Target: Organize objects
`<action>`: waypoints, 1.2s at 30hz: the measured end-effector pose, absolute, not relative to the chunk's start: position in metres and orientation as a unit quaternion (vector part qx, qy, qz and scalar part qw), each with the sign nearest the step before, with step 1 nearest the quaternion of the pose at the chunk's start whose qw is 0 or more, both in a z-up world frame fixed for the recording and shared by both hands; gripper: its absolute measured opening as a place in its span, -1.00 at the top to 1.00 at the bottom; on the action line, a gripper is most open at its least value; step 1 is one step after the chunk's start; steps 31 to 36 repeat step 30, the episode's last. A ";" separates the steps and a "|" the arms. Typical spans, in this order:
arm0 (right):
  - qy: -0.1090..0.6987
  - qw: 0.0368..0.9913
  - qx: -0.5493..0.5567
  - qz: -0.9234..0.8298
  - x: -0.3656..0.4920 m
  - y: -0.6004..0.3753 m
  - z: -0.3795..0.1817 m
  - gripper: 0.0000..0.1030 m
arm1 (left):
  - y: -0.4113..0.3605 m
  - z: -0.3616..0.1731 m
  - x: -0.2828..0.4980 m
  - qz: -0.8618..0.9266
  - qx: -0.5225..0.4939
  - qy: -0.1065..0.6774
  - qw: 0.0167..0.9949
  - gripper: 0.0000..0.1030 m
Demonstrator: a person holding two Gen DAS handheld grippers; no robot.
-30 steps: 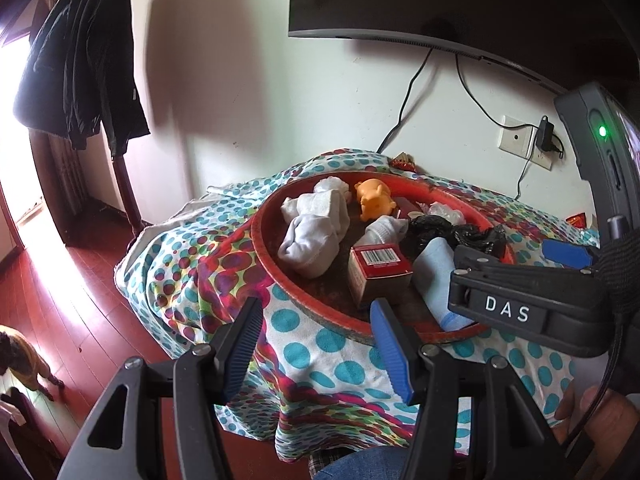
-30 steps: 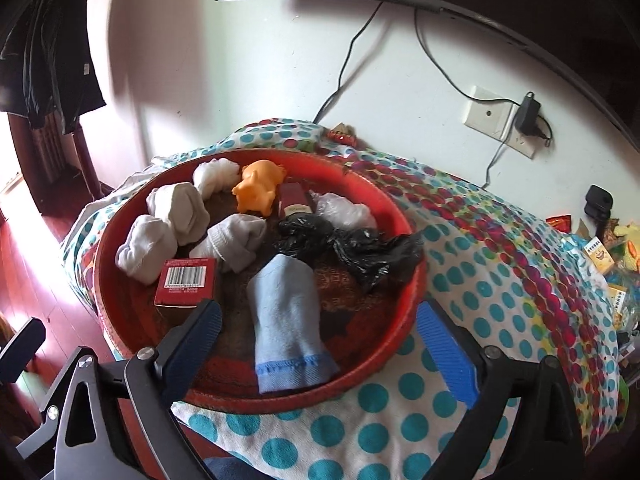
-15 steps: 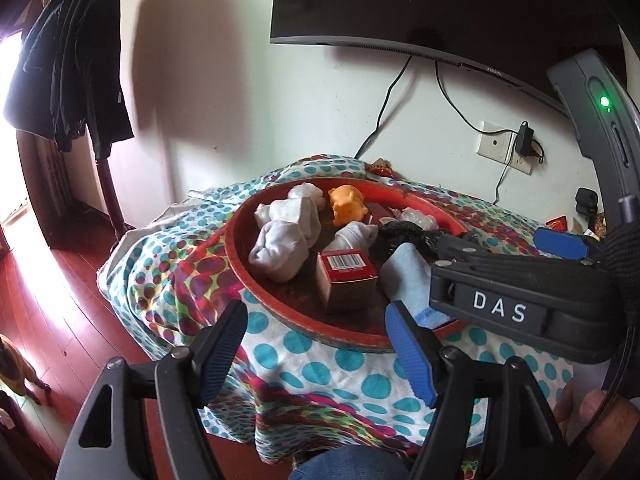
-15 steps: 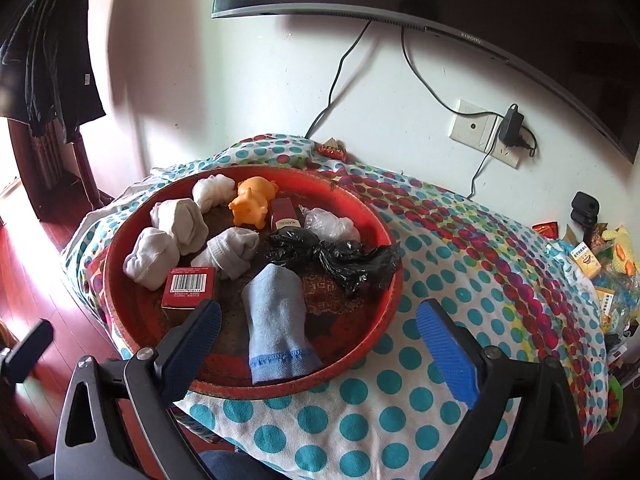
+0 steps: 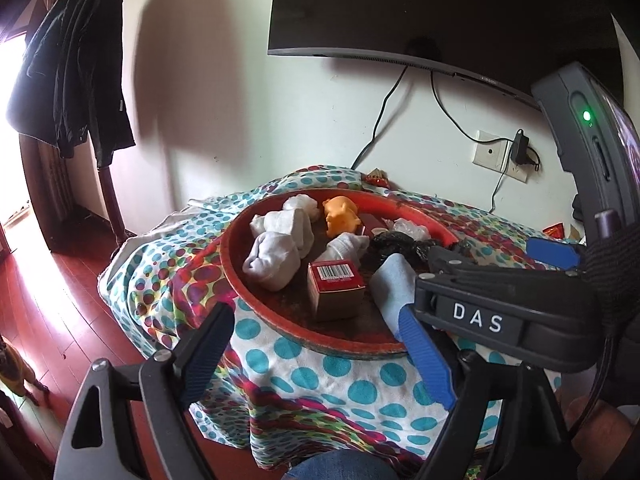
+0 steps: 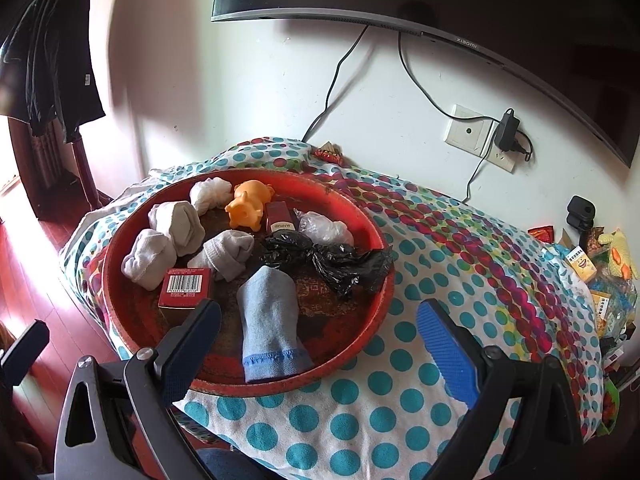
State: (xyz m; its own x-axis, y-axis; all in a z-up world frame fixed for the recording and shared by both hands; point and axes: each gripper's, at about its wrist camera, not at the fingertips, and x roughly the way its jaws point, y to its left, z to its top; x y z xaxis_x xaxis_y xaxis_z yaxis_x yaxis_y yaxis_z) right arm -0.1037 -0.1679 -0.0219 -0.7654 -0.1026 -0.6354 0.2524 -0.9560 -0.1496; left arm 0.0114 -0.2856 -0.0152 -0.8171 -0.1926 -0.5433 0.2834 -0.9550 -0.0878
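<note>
Red round tray (image 6: 376, 216), on the bench under a dotted cloth (image 6: 400, 364), holds all the items to sort.

1. Blue sock (image 6: 270, 320): nearest the tray's front rim, cuff toward the camera. Judged light, soft, non-slip; take it at the mid-body or the stitched cuff.
2. White rolled socks, 4 bundles (image 6: 150, 258) along the left and back. Judged soft and compressible; pinch across the roll.
3. Red carton with barcode (image 6: 186, 286), just left of the blue sock. Likely stiff and light, with flat sides to clamp.
4. Orange toy pig (image 6: 248, 206) at the back. Probably smooth plastic or rubber; may slip.
5. Black plastic bag (image 6: 332, 260), crumpled at right-centre, with a clear bag (image 6: 326, 228) behind it. Both flimsy; hard to hold cleanly.
6. Small red box (image 6: 279, 220) between the pig and the clear bag.

Left claw (image 5: 316, 354): fingers apart, empty, hovering short of the front rim.
Right claw (image 6: 320, 348): fingers apart, empty, straddling the front-right rim.

Obstructions: the raised rim stands ahead of both claws; items are packed close, several touching; the right tool's body blocks the left camera's view of the tray's right side. Snack packets (image 6: 584, 264) clutter the bench's far right.
</note>
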 end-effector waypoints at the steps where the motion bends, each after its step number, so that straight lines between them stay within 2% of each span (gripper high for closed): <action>1: 0.114 0.095 0.330 -0.932 -0.104 -0.167 -0.022 -0.90 | -0.285 -0.015 0.011 -0.949 0.277 0.082 0.126 -0.68; 6: 0.115 0.095 0.330 -0.932 -0.104 -0.165 -0.023 -0.90 | -0.286 -0.015 0.012 -0.949 0.280 0.090 0.114 -0.68; 11: 0.117 0.097 0.326 -0.933 -0.103 -0.162 -0.022 -0.90 | -0.300 -0.022 0.010 -0.935 0.303 0.134 0.127 -0.68; 17: 0.117 0.098 0.325 -0.933 -0.103 -0.163 -0.020 -0.90 | -0.296 -0.026 0.010 -0.934 0.308 0.103 0.147 -0.68; 36: 0.120 0.102 0.326 -0.932 -0.102 -0.163 -0.020 -0.90 | -0.294 -0.032 0.011 -0.926 0.323 0.099 0.167 -0.68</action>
